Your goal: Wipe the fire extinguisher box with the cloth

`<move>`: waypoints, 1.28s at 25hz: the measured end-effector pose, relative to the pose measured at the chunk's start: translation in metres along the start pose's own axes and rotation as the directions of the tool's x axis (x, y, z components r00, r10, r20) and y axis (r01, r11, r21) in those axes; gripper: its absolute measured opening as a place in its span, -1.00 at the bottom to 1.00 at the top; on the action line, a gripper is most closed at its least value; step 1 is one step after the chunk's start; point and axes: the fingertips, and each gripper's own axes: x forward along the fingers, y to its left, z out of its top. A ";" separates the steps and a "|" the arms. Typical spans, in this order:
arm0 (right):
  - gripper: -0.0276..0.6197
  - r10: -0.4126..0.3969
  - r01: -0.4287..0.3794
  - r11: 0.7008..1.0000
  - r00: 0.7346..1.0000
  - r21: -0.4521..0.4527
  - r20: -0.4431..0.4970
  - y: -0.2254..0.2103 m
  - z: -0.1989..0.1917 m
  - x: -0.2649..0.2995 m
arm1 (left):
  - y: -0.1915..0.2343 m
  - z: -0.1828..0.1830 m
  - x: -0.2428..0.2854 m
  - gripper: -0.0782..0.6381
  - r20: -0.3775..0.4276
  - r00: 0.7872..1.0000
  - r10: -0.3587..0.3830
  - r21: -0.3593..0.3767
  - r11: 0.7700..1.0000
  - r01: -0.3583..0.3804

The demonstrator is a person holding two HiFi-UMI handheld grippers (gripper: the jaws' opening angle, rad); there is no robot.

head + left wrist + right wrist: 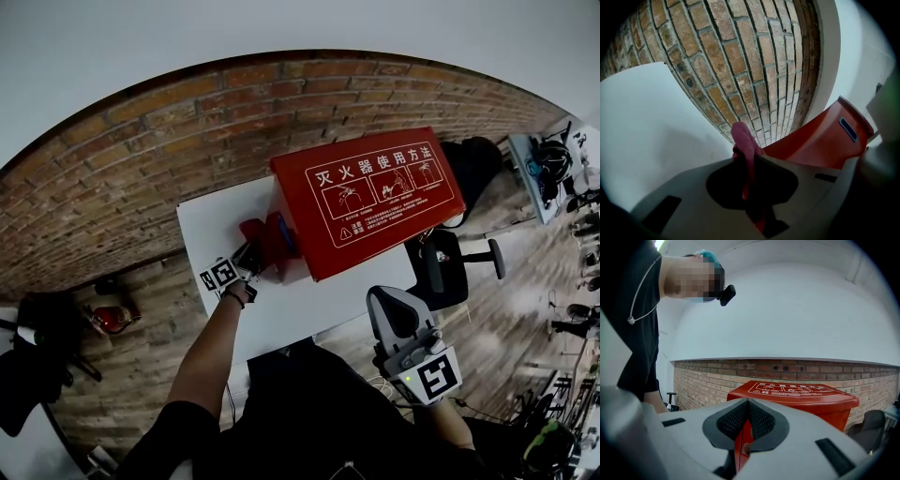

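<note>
Brickwork (pixel 141 169) across the whole back of the head view, under a pale plain wall. Next in size, white table (pixel 309 314), set close against those bricks.

On the table, toward its right end, red fire extinguisher box (pixel 375 202). Stood upright, white instruction print on the top panel, with a dark slot (pixel 847 129) in the side facing left. Filled the lower right of the left gripper view and the middle of the right gripper view.

Black office chair (pixel 452 267) just beside the table's right edge, on the wooden floor (pixel 525 281).

Bare forearm (pixel 211 352) stretched out over the table's left part, and at its end the left hand-held gripper (pixel 253 251), near the box's left side. Clamped on a pink-red cloth (pixel 251 230), with a fold of it poking out past the jaw tips (pixel 743 138). Hung just beside the box's left face; touching or not, could not tell.

Right hand-held gripper (pixel 392 302) held up near the table's near right corner, well apart from the box. Jaws pressed together at the tips, nothing pinched; only a red sliver of the box seen through the slit below them (pixel 747 401).
</note>
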 end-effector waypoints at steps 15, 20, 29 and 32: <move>-0.85 -0.003 0.003 1.000 1.000 -0.009 -0.025 -0.007 -0.006 0.001 | 0.029 -0.009 0.004 -0.54 -0.009 0.998 0.069 -0.006 0.998 -0.069; -0.85 -0.005 0.005 1.000 1.000 -0.016 -0.030 -0.010 -0.008 0.002 | 0.042 -0.012 0.006 -0.54 -0.020 0.993 0.114 0.017 0.993 -0.114; -0.85 0.001 -0.002 0.999 0.999 -0.035 -0.050 -0.009 -0.011 0.007 | 0.063 -0.020 0.008 -0.54 -0.052 0.979 0.197 0.048 0.980 -0.195; -0.85 0.003 -0.005 0.999 0.999 -0.037 -0.052 -0.009 -0.010 0.009 | 0.068 -0.022 0.009 -0.54 -0.062 0.973 0.222 0.062 0.974 -0.218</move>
